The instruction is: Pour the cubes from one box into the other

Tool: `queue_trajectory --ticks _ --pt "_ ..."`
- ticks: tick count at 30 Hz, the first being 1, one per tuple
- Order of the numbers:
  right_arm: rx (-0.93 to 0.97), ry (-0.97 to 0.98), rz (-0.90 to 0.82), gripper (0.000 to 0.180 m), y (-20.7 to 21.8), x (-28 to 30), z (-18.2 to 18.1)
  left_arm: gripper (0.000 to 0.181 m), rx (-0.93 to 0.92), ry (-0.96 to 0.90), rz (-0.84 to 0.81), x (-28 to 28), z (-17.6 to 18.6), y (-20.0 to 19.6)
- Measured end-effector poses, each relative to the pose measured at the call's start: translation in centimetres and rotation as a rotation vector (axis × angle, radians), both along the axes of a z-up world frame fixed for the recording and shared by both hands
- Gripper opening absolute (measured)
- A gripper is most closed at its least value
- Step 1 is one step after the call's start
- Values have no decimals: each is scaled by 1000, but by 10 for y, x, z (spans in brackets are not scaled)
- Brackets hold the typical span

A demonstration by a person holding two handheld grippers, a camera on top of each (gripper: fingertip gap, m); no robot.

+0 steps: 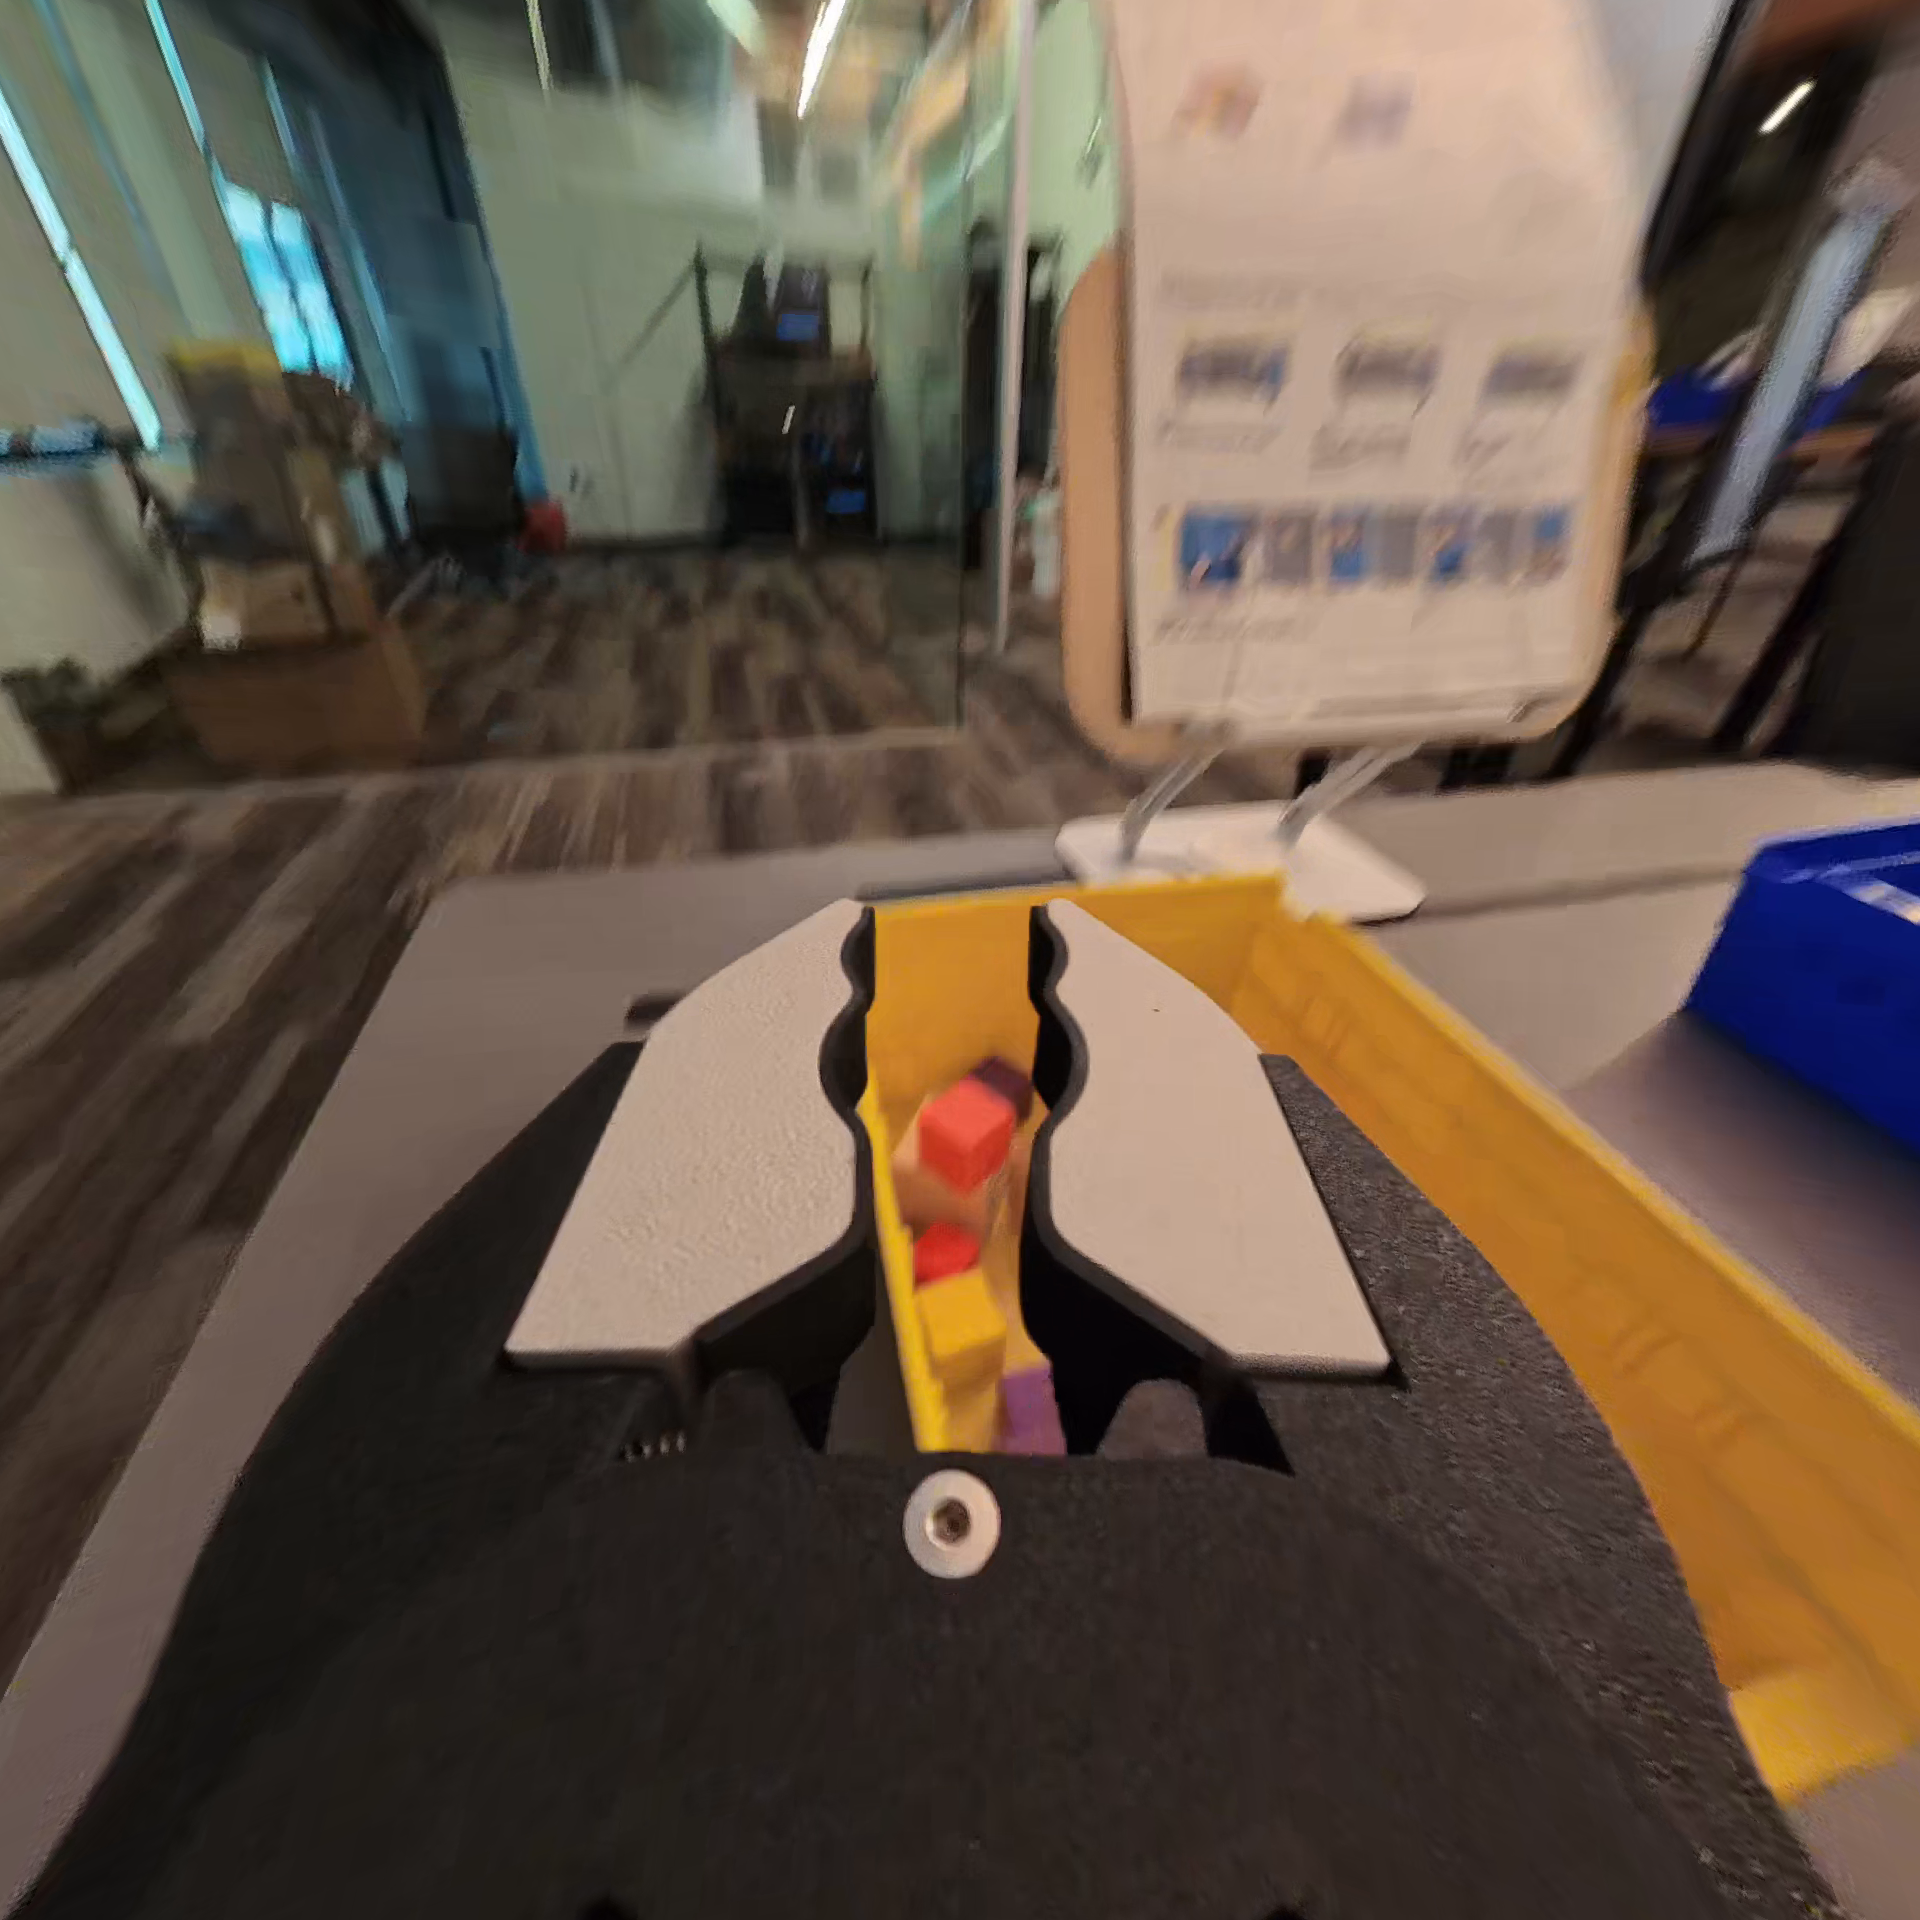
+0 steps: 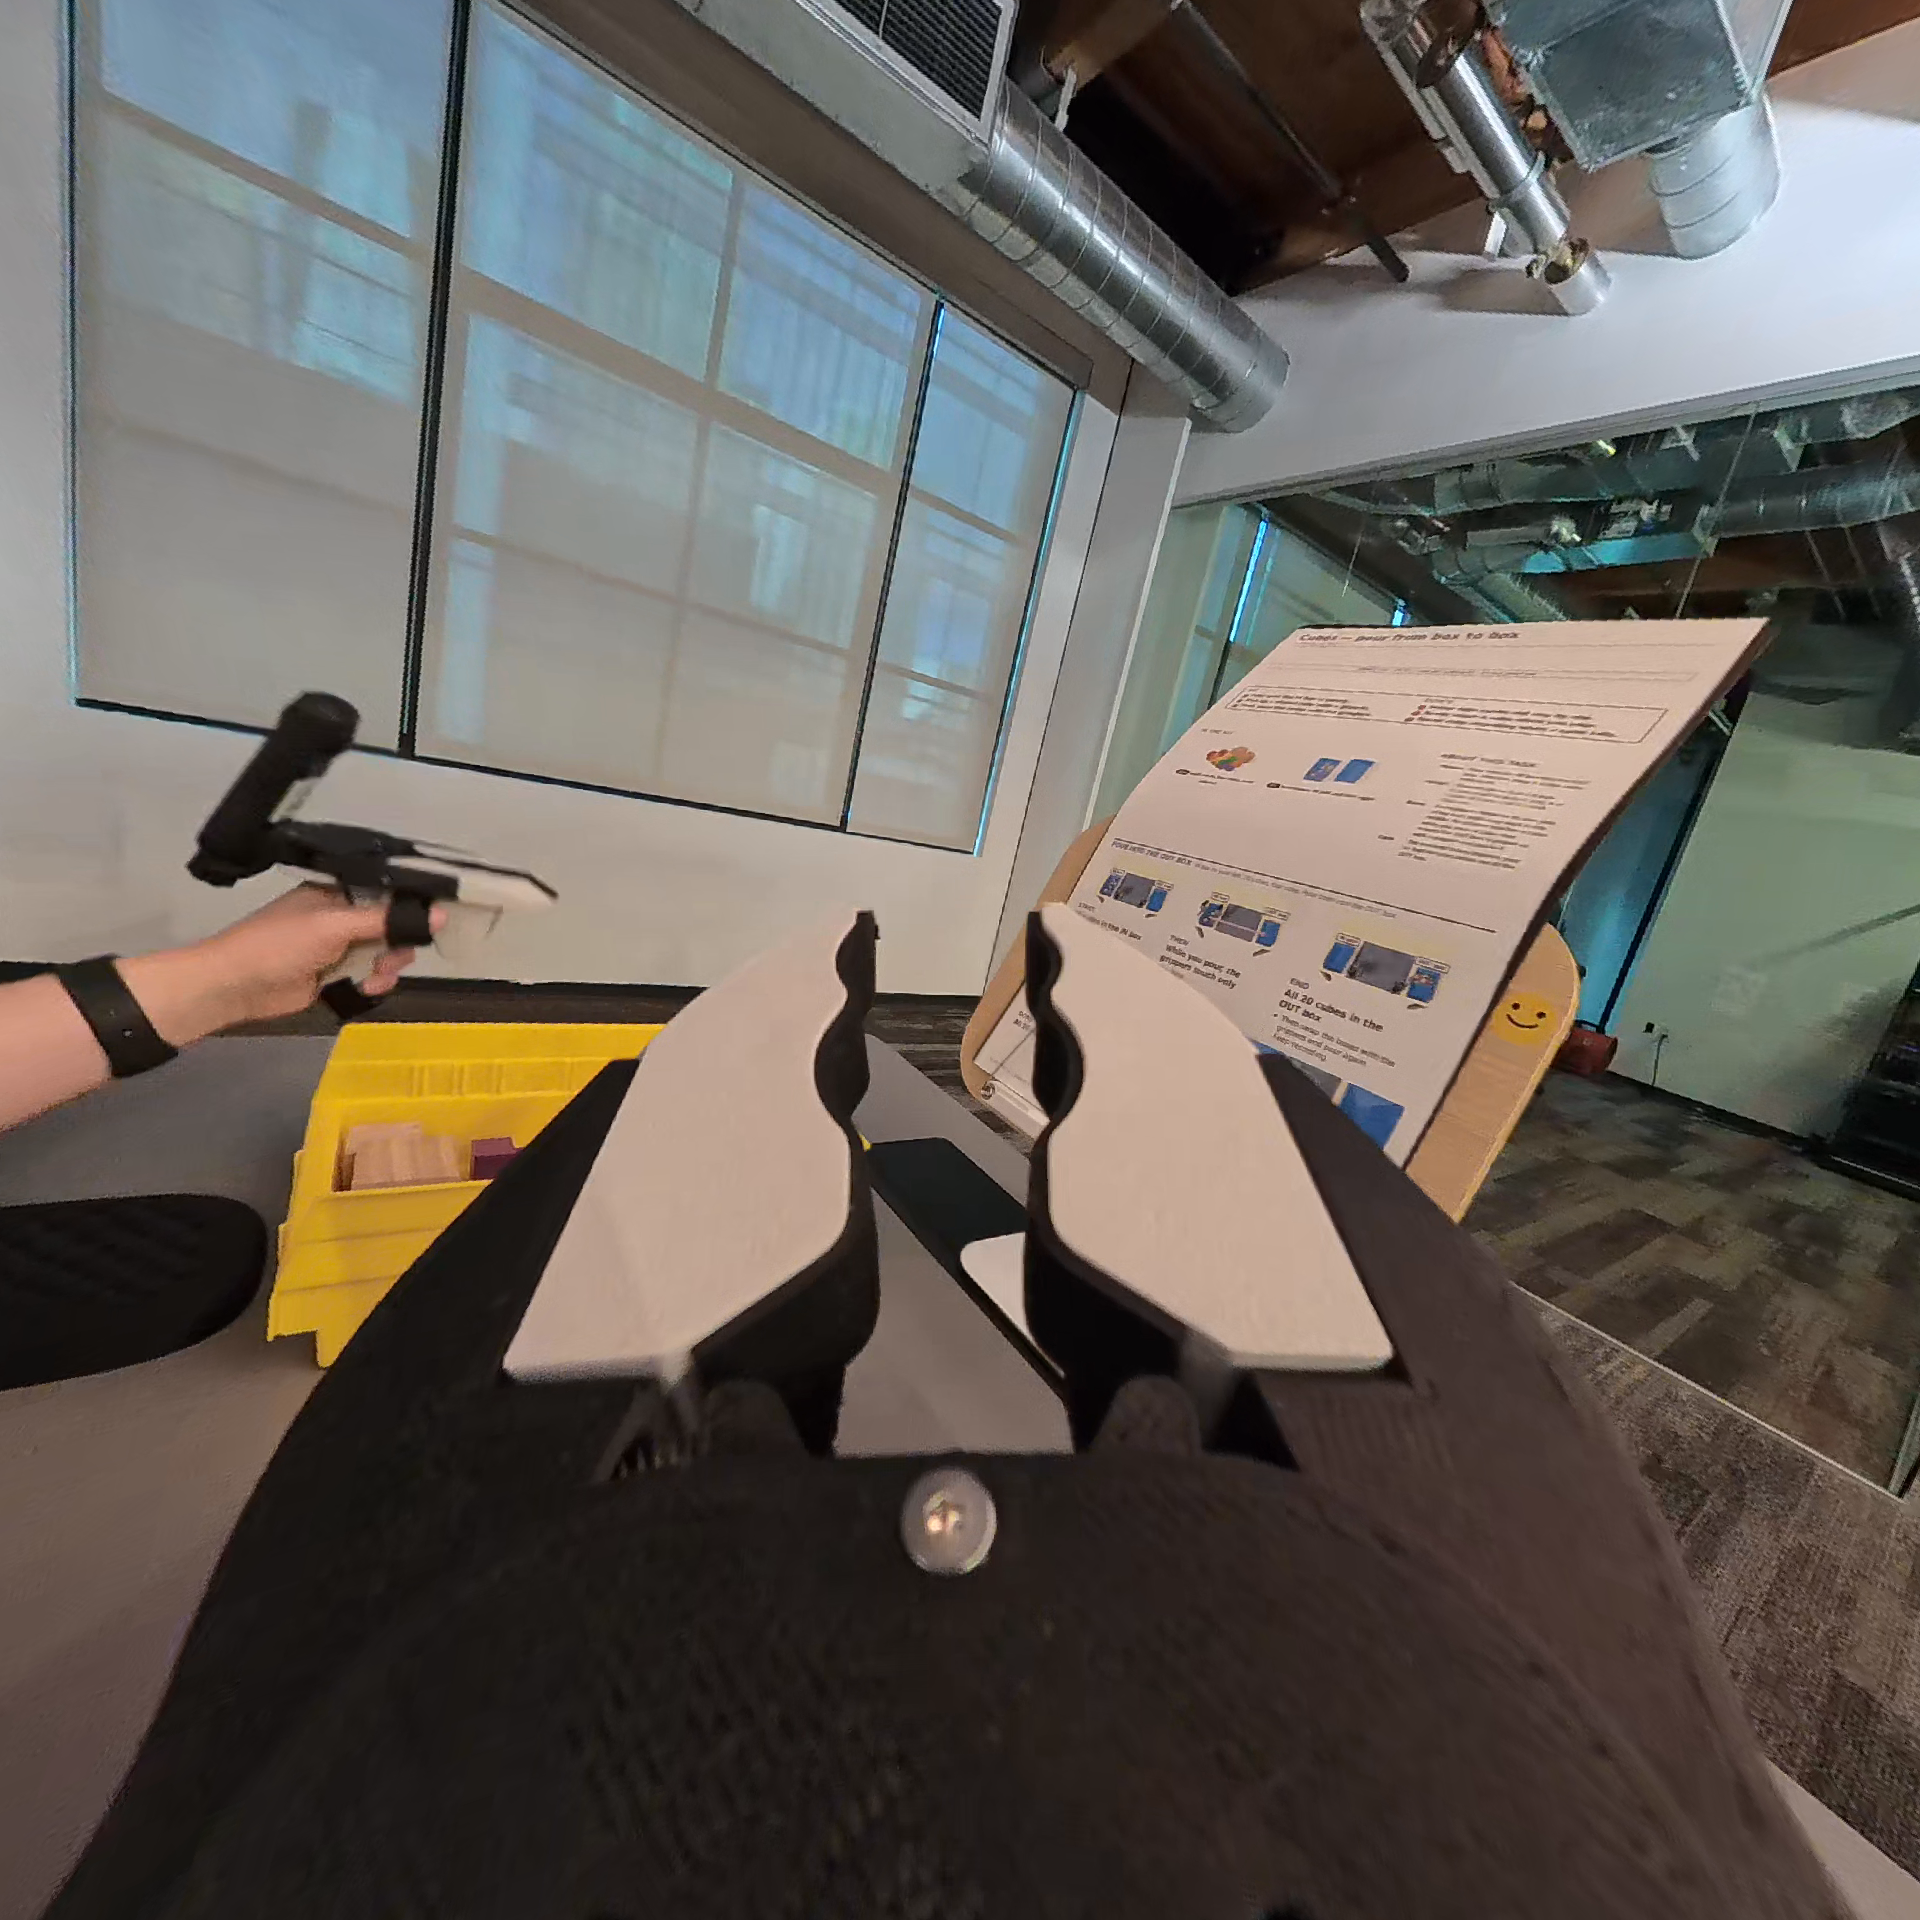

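A yellow box (image 1: 1455, 1195) stands on the grey table and holds several coloured cubes (image 1: 966, 1138), red, yellow, purple and plain wood. My left gripper (image 1: 951, 925) is open and empty above the box's left side, with the box's left wall showing in the gap between its fingers. A blue box (image 1: 1829, 997) sits to the right. My right gripper (image 2: 951, 935) is open and empty, tilted upward to the right of the yellow box (image 2: 416, 1060). In the right wrist view a hand holds the left gripper (image 2: 520, 899) above the box, which shows wooden and purple cubes (image 2: 400, 1153).
A printed sheet on a wooden stand (image 1: 1351, 468) rises at the table's far edge, also in the right wrist view (image 2: 1403, 883). The grey table (image 1: 520, 987) ends just beyond the yellow box. A black padded object (image 2: 104, 1288) lies left of the box.
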State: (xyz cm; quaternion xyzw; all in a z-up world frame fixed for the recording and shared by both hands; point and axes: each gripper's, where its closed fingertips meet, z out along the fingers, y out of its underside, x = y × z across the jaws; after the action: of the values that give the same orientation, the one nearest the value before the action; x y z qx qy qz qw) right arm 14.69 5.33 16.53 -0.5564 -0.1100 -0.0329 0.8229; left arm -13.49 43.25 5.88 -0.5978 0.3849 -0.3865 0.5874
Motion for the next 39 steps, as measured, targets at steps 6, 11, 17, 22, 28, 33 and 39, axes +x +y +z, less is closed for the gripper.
queue_trajectory --ticks 6,11,17,22,28,33,39 --pt "-22 -54 34 21 9 -17 0 13 102 -219 -150 5 74 -39" --pt "8 -13 177 0 9 -45 12 7 25 -306 -351 16 103 -55" --pt "-63 -108 160 0 26 -71 8 0 -62 -191 -449 25 68 -44" --pt "-174 -65 139 0 48 -78 -4 0 -112 -109 -413 16 53 -30" --pt "-261 -65 104 0 69 -84 -18 0 -340 77 -317 27 43 4" --pt "-338 -87 52 0 80 -79 -33 18 -454 337 -173 26 -19 14" --pt "-329 -63 38 0 78 -74 -30 32 -519 476 -22 12 -42 39"
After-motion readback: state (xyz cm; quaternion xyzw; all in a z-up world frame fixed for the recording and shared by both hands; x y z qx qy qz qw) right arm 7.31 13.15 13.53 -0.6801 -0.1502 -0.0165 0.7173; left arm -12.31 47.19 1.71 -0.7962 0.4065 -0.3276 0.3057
